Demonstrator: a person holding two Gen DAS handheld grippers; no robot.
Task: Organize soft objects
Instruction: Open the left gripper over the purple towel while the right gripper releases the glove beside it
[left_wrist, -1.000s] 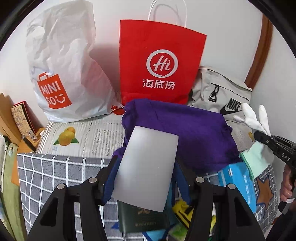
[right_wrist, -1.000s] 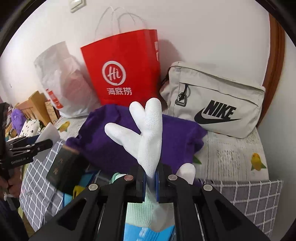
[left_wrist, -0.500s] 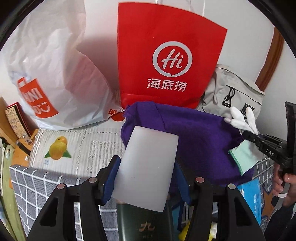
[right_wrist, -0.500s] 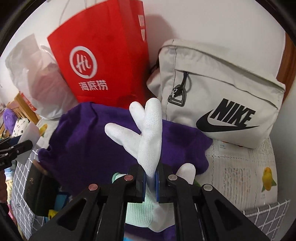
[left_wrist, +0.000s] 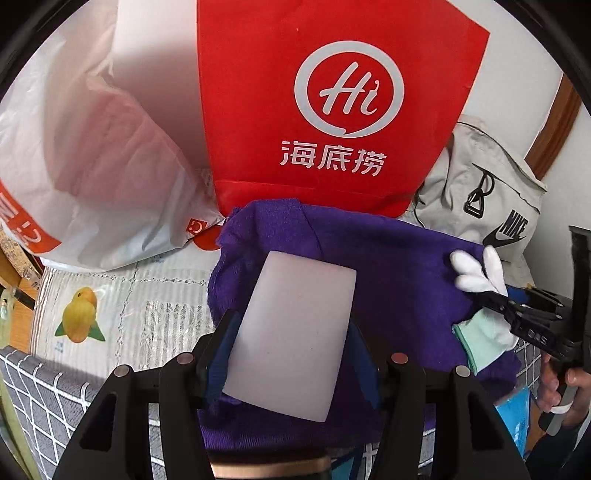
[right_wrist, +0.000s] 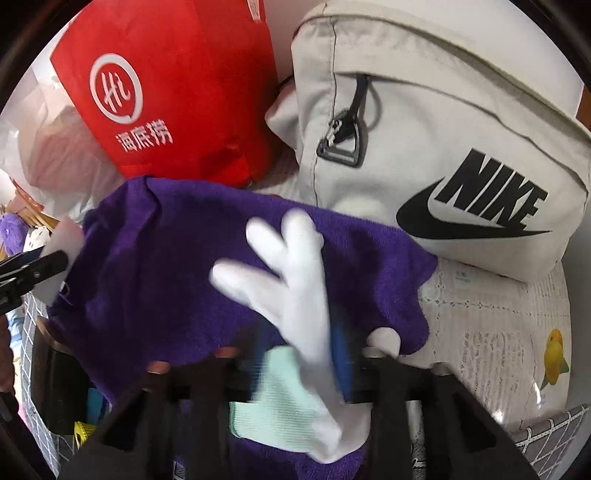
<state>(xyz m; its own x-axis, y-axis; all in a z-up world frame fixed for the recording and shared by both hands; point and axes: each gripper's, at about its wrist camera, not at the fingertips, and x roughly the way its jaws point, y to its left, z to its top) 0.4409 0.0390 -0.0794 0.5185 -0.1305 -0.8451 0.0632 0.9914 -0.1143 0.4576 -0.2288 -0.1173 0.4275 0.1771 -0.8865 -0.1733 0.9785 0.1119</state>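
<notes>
My left gripper (left_wrist: 291, 332) is shut on a white rectangular pad (left_wrist: 291, 339) and holds it tilted over a purple cloth (left_wrist: 388, 280) that lies on the bed. My right gripper (right_wrist: 299, 362) hangs over the same purple cloth (right_wrist: 166, 266). Its jaws are opening, and a white glove (right_wrist: 295, 280) with a mint-green cuff sits blurred between them, its fingers pointing away. The left wrist view shows that glove (left_wrist: 476, 273) and the right gripper (left_wrist: 496, 301) at the cloth's right edge, with a person's hand (left_wrist: 557, 387) on the handle.
A red paper bag (left_wrist: 332, 103), a white plastic bag (left_wrist: 85, 155) and a grey Nike bag (right_wrist: 461, 158) stand against the wall behind the cloth. A fruit-print bedsheet (left_wrist: 122, 306) and a grey checked cover (left_wrist: 37, 395) lie around it. A dark box (right_wrist: 55, 391) sits under the cloth's left corner.
Both grippers moved forward and down over the purple cloth. The right jaws, shut on the glove before, now stand apart. The left still grips the white pad.
</notes>
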